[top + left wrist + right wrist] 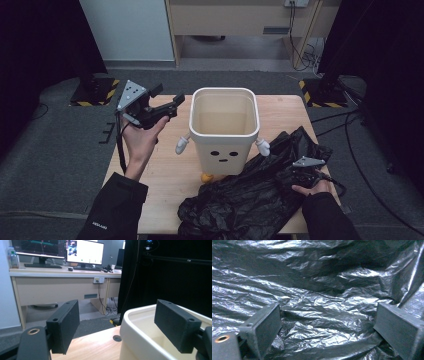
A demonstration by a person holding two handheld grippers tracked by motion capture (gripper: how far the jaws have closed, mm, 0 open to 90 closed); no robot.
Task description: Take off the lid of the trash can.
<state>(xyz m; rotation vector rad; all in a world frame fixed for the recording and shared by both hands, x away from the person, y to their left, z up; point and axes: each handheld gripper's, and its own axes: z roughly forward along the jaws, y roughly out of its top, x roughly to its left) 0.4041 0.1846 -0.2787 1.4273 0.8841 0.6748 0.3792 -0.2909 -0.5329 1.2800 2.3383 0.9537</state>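
A cream bin (225, 131) with a drawn face, small white arms and yellow feet stands mid-table; its rim (140, 325) also shows in the left gripper view. A crumpled black plastic bag (250, 192) lies on the table in front of and to the right of the bin. My left gripper (167, 102) is raised left of the bin's rim, open and empty (116, 326). My right gripper (300, 172) rests low on the bag's right side. In the right gripper view its jaws stand wide apart over the wrinkled bag (317, 305), pads not pressing it.
The wooden table (165, 170) has bare room on its left half. A desk with monitors (57, 250) and cables stands beyond the table. Black curtains hang at both sides, and striped stand bases (95, 92) sit on the floor.
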